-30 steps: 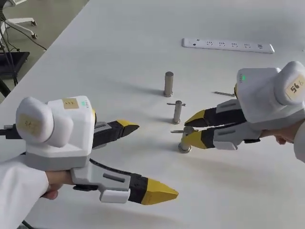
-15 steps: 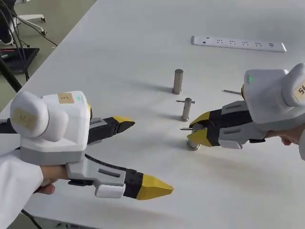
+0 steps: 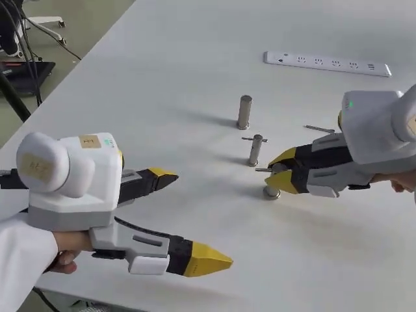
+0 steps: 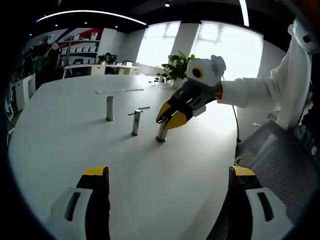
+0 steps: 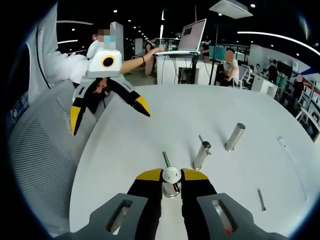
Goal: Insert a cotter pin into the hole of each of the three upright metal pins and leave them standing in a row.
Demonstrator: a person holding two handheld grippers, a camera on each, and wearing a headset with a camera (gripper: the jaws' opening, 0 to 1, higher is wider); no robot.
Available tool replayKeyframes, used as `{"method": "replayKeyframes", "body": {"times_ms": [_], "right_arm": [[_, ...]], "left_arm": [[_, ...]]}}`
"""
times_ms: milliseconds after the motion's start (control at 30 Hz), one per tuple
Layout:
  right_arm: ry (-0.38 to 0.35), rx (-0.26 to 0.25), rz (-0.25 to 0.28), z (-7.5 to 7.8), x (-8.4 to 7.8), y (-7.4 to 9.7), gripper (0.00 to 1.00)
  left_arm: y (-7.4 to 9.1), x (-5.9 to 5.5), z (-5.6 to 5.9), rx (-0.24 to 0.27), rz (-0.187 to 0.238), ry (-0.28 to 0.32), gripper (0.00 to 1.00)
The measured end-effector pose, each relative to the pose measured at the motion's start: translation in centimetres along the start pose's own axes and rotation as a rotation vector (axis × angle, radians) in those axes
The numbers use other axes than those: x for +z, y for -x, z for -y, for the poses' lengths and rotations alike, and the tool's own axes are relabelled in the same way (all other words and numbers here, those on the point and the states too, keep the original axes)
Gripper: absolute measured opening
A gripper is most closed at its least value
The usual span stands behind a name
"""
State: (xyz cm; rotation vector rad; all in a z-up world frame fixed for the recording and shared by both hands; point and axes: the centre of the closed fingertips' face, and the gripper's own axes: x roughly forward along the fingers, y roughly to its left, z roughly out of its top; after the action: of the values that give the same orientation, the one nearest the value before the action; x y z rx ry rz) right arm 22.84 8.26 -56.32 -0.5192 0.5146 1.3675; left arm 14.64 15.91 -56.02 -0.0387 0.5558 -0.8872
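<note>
Three upright metal pins stand in a row on the white table (image 3: 162, 78). The far pin (image 3: 244, 112) is bare. A cotter pin crosses the top of the middle pin (image 3: 255, 150). The near pin (image 3: 272, 190) also carries a cotter pin (image 3: 263, 170). My right gripper (image 3: 278, 172) is shut on the near pin's top; in the right gripper view its jaws (image 5: 171, 176) press both sides of the pin head (image 5: 171, 174). My left gripper (image 3: 190, 218) hovers wide open at the lower left, holding nothing, well left of the pins.
A loose cotter pin (image 3: 320, 129) lies on the table right of the far pin. A white power strip (image 3: 327, 64) lies at the back. The table's left edge drops to the floor, with chair legs and cables there.
My right gripper's jaws have narrowed from a wider gap and closed around the near pin's top. The left gripper has stayed open and has hardly moved.
</note>
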Motion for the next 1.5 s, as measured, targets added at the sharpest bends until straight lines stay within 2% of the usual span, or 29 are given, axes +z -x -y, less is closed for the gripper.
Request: {"method": "replayKeyframes", "body": {"times_ms": [133,233,267,433,600,833,933,1000,1333,1500], "right_arm": [[-0.004,-0.049,-0.012,2.1,-0.6,1.1,0.08],[-0.033,-0.079,-0.008,3.4,-1.2,1.6,0.08],[-0.032,-0.087,-0.01,4.3,-1.8,1.8,0.08],[-0.069,-0.112,-0.011,6.3,-3.0,2.4,0.08],[-0.086,-0.126,0.012,6.3,-2.6,2.6,0.08],[-0.084,-0.11,0.011,6.0,-2.7,2.0,0.08],[-0.088,-0.097,0.021,5.9,-2.5,1.8,0.08],[-0.086,-0.093,0.031,5.9,-2.3,1.6,0.08],[-0.071,-0.091,0.017,5.0,-1.9,1.4,0.08],[-0.067,-0.092,0.016,4.8,-1.8,1.3,0.09]], "left_arm": [[0.3,0.0,-0.1,0.002,0.013,0.021,1.0],[0.5,-0.2,-0.3,0.012,0.004,0.024,1.0],[0.6,-0.2,-0.5,0.021,0.006,0.027,1.0],[1.2,0.2,-0.5,0.042,0.038,0.053,1.0],[1.7,-0.1,-0.1,0.048,0.038,0.067,1.0],[2.0,-0.1,0.2,0.052,0.041,0.076,1.0],[2.2,0.0,0.1,0.064,0.049,0.111,1.0],[2.3,0.1,0.0,0.067,0.053,0.104,1.0],[2.4,0.3,0.1,0.059,0.043,0.09,0.99],[2.3,0.0,0.4,0.047,0.029,0.091,0.99]]}}
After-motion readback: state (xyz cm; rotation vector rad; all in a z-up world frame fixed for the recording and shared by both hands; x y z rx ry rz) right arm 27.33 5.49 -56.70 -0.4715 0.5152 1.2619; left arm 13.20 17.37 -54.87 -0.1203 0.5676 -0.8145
